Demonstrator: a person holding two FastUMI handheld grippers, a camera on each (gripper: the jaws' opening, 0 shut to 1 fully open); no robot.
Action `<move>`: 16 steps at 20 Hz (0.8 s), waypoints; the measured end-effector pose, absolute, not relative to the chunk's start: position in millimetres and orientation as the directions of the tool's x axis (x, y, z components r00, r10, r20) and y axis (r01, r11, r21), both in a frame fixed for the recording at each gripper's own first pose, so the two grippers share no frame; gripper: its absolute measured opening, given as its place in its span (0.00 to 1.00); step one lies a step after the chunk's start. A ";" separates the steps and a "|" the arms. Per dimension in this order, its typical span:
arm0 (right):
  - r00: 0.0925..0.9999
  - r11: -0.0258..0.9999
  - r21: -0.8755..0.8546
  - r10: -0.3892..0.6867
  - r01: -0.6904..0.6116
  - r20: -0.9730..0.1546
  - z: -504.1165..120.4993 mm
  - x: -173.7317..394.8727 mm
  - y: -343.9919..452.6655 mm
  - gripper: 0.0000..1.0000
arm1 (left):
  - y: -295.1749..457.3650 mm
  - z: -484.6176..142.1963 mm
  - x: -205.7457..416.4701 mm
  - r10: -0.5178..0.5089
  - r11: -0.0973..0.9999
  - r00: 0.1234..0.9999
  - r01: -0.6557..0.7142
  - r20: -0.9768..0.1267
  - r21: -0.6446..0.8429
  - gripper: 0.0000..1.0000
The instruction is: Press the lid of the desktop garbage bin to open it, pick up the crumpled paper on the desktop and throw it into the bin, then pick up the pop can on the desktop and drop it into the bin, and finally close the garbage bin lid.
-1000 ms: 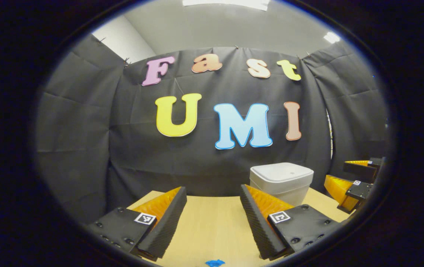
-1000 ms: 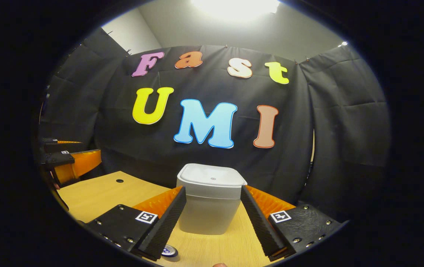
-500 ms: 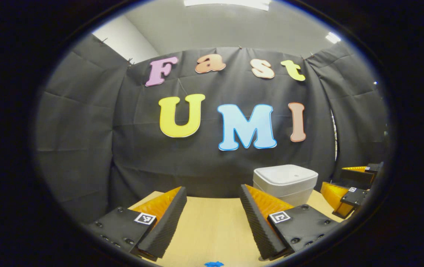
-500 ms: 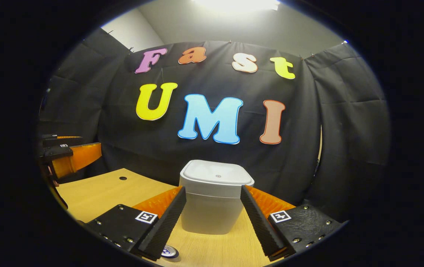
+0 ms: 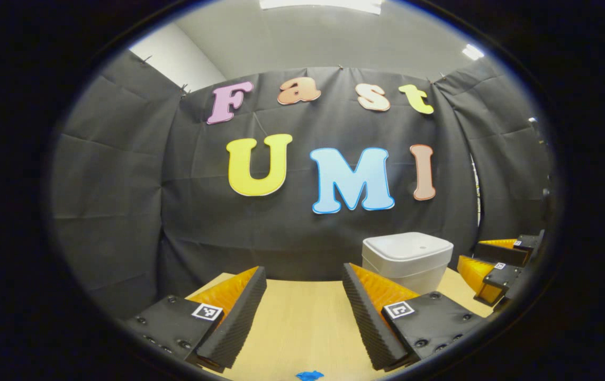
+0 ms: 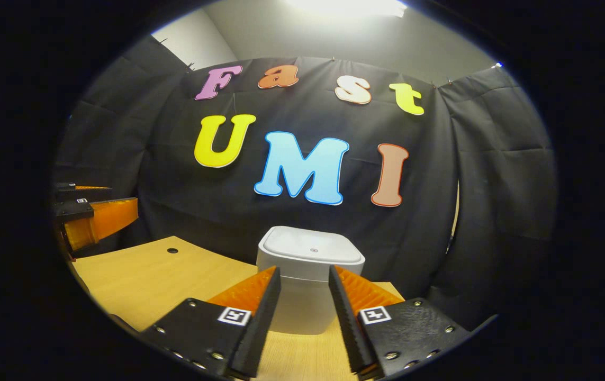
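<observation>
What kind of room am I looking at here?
It looks like a small staged recording booth, not a real home or office. Black cloth is hung as walls around a single wooden desk, and the desk holds a lone white bin with its lid shut, while two handheld grippers hover nearby.

Booth surroundings: a wooden desk under a lit ceiling

The light wooden desktop (image 6: 143,275) has a small dark round hole (image 6: 172,250) near its far left edge in the right gripper view. A small blue scrap (image 5: 308,375) lies on the desk at the bottom of the left gripper view. A bright ceiling light panel (image 6: 347,6) glows overhead, with grey ceiling (image 5: 328,39) around it.
</observation>
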State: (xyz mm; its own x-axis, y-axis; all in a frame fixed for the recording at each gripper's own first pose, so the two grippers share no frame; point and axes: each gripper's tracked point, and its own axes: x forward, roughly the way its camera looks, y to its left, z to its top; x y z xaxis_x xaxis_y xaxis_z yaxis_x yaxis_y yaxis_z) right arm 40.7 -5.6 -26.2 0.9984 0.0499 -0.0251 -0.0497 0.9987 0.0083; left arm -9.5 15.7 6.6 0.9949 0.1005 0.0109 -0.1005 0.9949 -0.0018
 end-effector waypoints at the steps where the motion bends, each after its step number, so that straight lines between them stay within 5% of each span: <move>1: 0.998 0.998 0.026 0.056 -0.055 -0.026 -27.6 43.8 -3.6 0.45 | 15.8 7.0 -9.6 0.097 0.995 0.995 -0.097 0.010 -0.001 0.95; 3: 0.999 0.999 0.034 0.018 -0.017 -0.032 -28.8 47.3 -7.7 0.35 | 15.2 6.6 -9.8 0.092 0.996 0.996 -0.092 0.008 0.001 0.95; 5: 1.000 1.000 0.031 0.000 0.001 -0.011 -24.6 50.8 -14.3 0.08 | 16.7 6.5 -9.4 0.089 0.996 0.996 -0.089 0.007 0.007 0.96; 16: 1.000 1.000 0.009 0.004 -0.005 0.026 -1.6 119.1 -16.2 0.00 | 20.2 -1.4 -2.3 0.060 0.998 0.998 -0.060 -0.005 0.005 0.96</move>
